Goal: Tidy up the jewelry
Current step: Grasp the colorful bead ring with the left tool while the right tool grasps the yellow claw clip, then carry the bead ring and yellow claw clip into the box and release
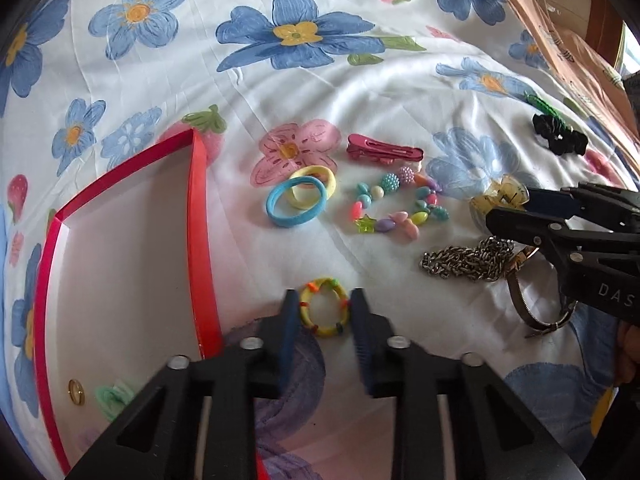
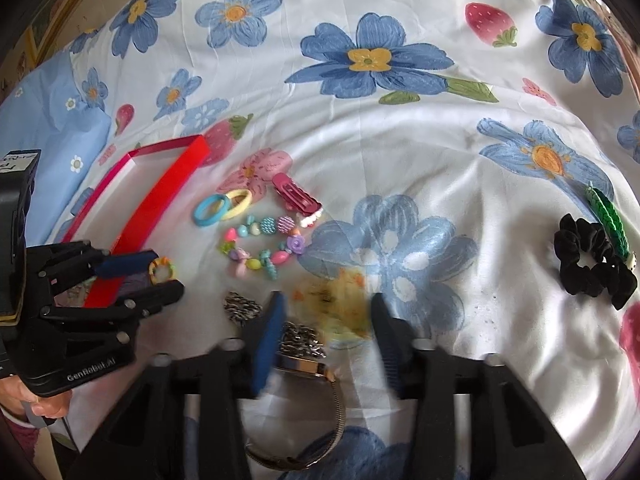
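At lower centre, the left gripper (image 1: 325, 312) brackets, jaws apart, a small yellow beaded ring (image 1: 324, 307): light, rigid, best pinched across its rim. The right gripper (image 2: 328, 326) gapes empty.

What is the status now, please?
Left gripper open, jaws around yellow ring. Right gripper open over yellow clip. Red box beside left; path clear.

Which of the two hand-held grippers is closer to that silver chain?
Right. The right hand-held gripper hovers directly over the silver chain; the left hand-held gripper straddles the small yellow ring beside the red box.
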